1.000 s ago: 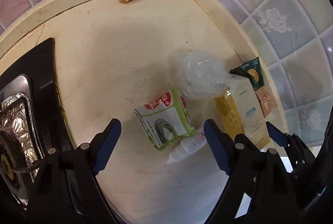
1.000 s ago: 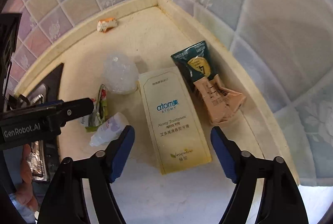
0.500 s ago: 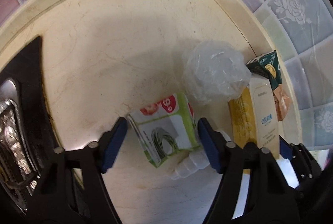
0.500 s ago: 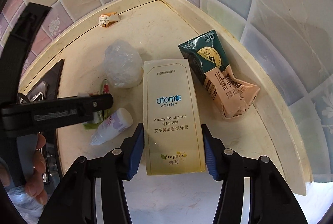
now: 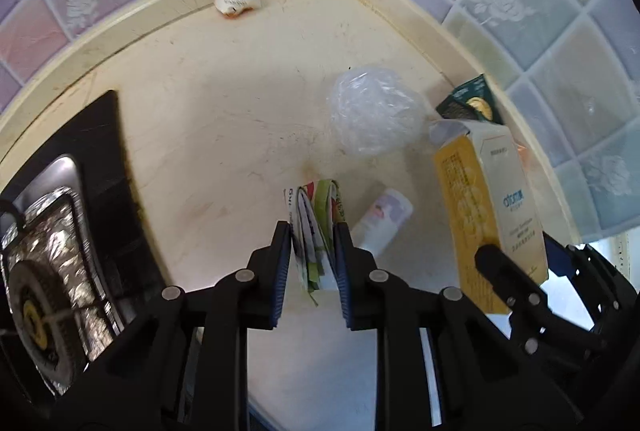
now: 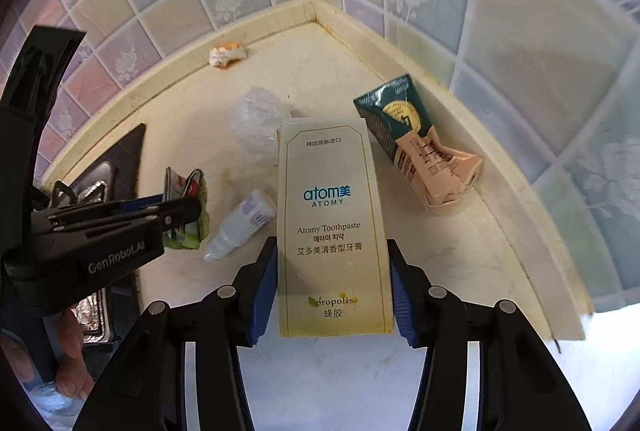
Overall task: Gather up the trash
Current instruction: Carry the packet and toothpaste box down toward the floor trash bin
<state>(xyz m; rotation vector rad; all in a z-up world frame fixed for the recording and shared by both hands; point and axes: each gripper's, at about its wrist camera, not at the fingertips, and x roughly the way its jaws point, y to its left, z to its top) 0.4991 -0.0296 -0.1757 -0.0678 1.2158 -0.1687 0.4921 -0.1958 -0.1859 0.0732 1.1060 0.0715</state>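
A green and white snack packet stands squeezed edge-on between the blue pads of my left gripper, whose jaws are closing on it. The right wrist view shows the same packet sticking out past the left gripper. My right gripper is shut on the near end of a pale yellow toothpaste box, one pad on each long side. That box is tilted up off the cream counter.
A small white dropper bottle, a crumpled clear plastic ball, a dark green and tan pouch and an orange-white wrapper lie in the tiled corner. A foil-lined black stove is at left. A hand holds the left gripper.
The left jaws went from wide open to pinching the packet, now folded narrow between them. The right jaws closed onto the toothpaste box, whose far end has come up off the counter.
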